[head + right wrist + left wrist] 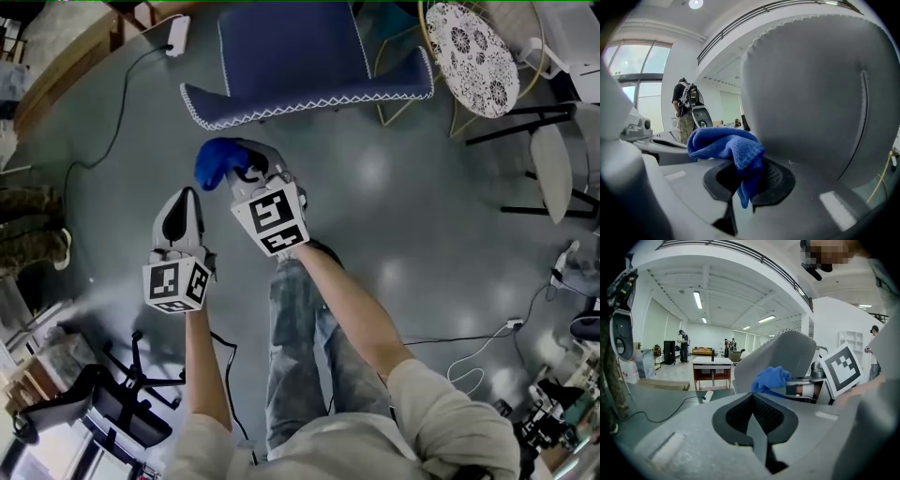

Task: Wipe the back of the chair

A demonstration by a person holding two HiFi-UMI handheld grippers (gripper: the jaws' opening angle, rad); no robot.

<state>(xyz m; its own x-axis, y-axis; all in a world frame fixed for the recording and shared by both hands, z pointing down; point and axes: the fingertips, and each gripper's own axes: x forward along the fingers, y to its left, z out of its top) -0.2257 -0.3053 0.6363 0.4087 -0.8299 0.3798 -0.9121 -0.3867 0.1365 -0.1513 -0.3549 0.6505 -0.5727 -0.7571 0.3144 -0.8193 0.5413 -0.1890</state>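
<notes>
The blue chair (309,56) stands at the top of the head view, its back edged with white zigzag trim. My right gripper (242,172) is shut on a bunched blue cloth (216,161) just short of that trim. In the right gripper view the cloth (727,146) hangs over the jaws, and the chair back (815,93) fills the view close ahead, not touching. My left gripper (181,216) is shut on nothing, lower left of the right one. From it I see the cloth (771,378) and chair back (785,352).
A round patterned table (472,56) and dark stools (553,159) stand at the right. Cables and a power strip (176,36) lie on the grey floor. A black office chair (112,403) is at bottom left. People stand far off near a wooden table (711,367).
</notes>
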